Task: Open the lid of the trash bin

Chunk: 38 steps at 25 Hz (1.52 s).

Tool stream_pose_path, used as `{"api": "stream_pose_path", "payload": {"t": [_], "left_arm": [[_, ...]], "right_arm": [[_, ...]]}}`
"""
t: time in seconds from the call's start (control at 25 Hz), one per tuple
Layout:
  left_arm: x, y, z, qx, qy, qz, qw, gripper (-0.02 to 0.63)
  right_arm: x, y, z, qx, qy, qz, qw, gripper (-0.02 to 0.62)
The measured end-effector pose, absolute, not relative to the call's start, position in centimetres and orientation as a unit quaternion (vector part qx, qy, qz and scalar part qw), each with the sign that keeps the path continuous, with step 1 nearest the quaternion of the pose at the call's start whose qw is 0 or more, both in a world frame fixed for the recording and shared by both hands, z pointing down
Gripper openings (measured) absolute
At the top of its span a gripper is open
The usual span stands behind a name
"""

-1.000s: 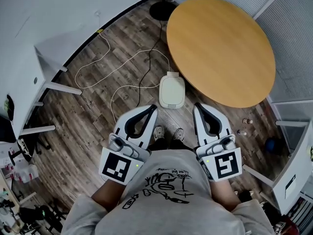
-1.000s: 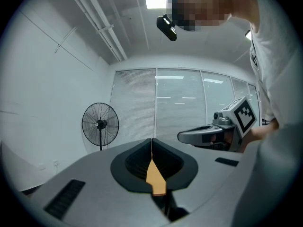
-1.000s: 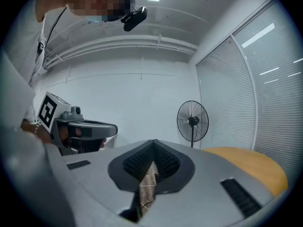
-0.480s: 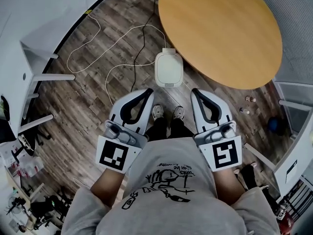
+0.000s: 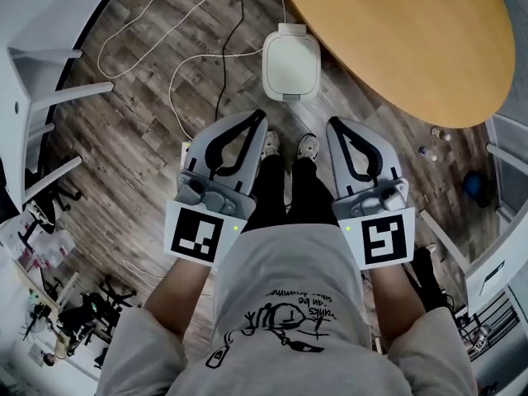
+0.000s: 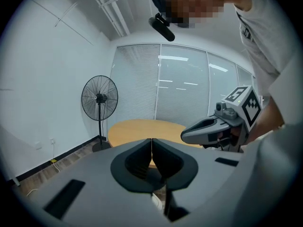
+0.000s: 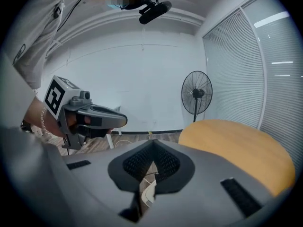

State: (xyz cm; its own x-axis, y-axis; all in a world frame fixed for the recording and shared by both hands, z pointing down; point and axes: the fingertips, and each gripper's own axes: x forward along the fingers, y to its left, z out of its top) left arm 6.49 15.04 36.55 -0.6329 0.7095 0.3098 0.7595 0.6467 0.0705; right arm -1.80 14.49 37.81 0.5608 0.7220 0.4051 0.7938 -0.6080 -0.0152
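The trash bin (image 5: 290,63) is a small white box with a rounded, closed lid; it stands on the wood floor by the edge of the round wooden table (image 5: 412,40). I hold both grippers in front of my body, above my shoes, short of the bin. Left gripper (image 5: 260,115) has its jaws pressed together with nothing between them, as its own view (image 6: 151,141) confirms. Right gripper (image 5: 332,124) is likewise shut and empty (image 7: 152,143). Through the gap under the right jaws a sliver of the white bin (image 7: 149,190) shows.
White and black cables (image 5: 198,64) loop over the floor left of the bin. White desk legs (image 5: 49,97) stand at the left, clutter at the lower left. A standing fan (image 6: 99,98) is by the far wall beyond the table.
The bin and table have slid up the head view and the grippers look larger and lower. Both grippers stayed shut, side by side.
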Motion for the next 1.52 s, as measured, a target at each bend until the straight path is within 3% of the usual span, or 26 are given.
{"api": "stream_pose_path", "payload": {"t": [0.72, 1.52], "left_arm": [[5.9, 15.9, 59.6, -0.386, -0.887, -0.160, 0.199, 0.020], [4.3, 15.4, 76.2, -0.365, -0.877, -0.188, 0.249, 0.020]], "right_arm": [[-0.4, 14.4, 63.9, -0.867, -0.354, -0.321, 0.142, 0.008], [0.3, 14.8, 83.0, -0.846, -0.292, -0.428, 0.124, 0.008]]}}
